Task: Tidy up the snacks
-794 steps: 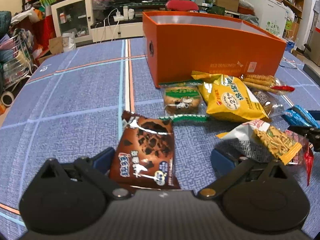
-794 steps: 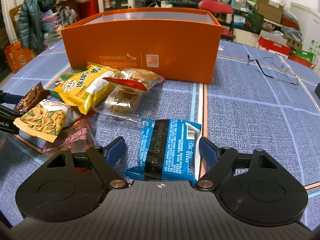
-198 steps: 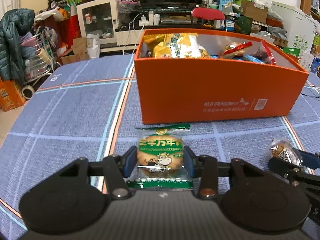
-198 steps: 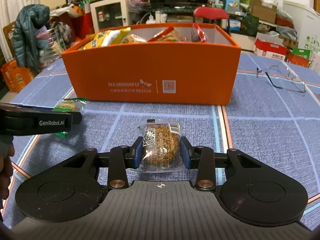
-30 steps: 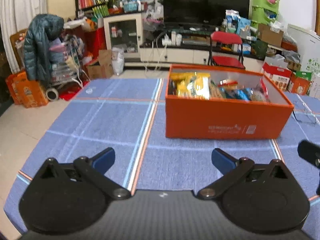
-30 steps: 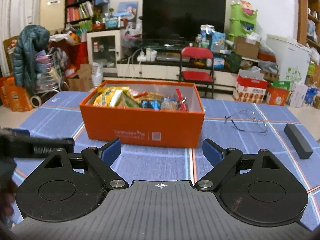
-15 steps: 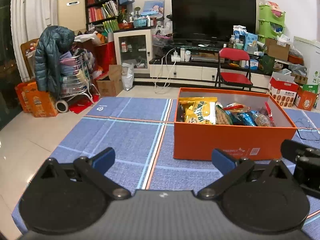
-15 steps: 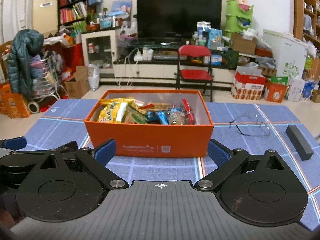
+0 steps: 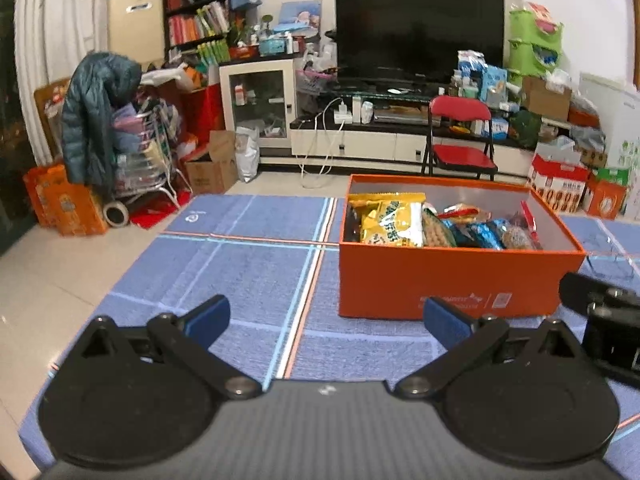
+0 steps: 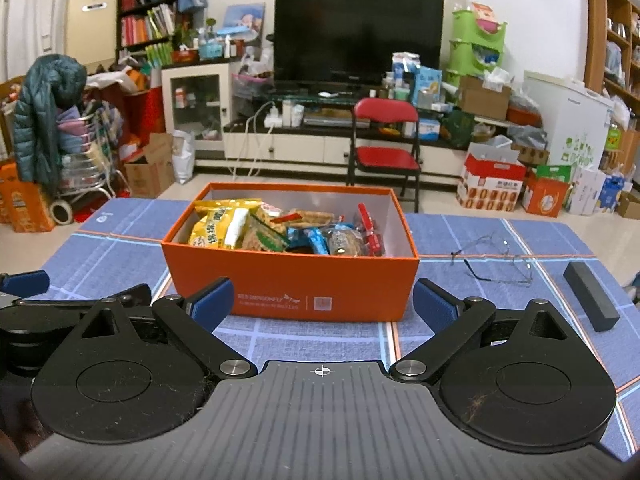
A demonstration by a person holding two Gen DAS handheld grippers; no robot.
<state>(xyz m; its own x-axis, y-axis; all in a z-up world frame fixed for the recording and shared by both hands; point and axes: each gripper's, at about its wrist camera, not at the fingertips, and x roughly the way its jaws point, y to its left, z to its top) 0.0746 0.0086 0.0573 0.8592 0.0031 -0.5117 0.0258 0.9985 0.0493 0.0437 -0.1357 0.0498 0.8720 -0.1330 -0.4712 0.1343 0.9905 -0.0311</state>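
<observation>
Snacks all sat inside orange box on blue tablecloth. Left gripper and right gripper both spread wide, empty, short of box. Looked finished; best kept clear of box.

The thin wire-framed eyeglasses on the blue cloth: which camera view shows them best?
The right wrist view. There the thin wire-framed eyeglasses lie whole and unobstructed on the blue checked tablecloth, right of the orange cardboard box. The left wrist view shows at most faint thin lines at its right edge, too unclear to identify.
</observation>
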